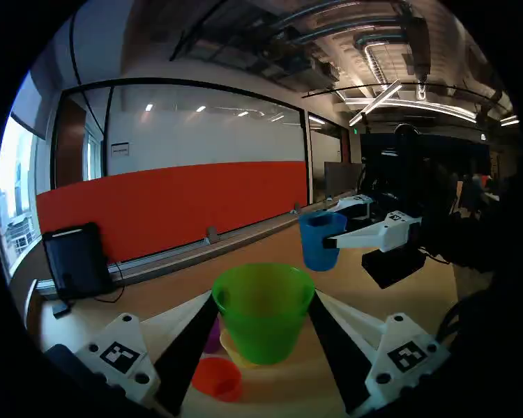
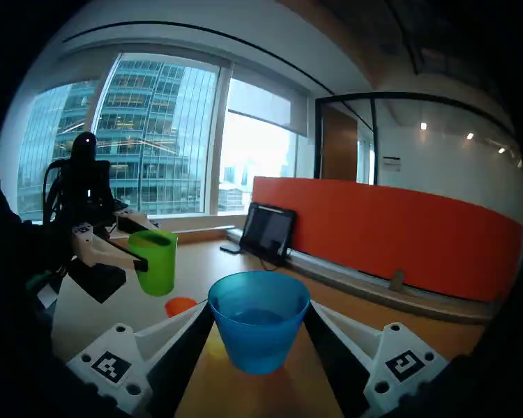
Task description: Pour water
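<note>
looking into blue cup: water, right gripper view

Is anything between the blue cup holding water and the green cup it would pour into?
Nothing visible. The blue cup, held in the right tongs, and the green cup, held in the left tongs, both hang above the table with open air between them.

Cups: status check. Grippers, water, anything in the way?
Left gripper shut on green cup, upright. Right gripper shut on blue cup, water inside, not tilted. Small orange cup on the table below; nothing between the held cups.
</note>
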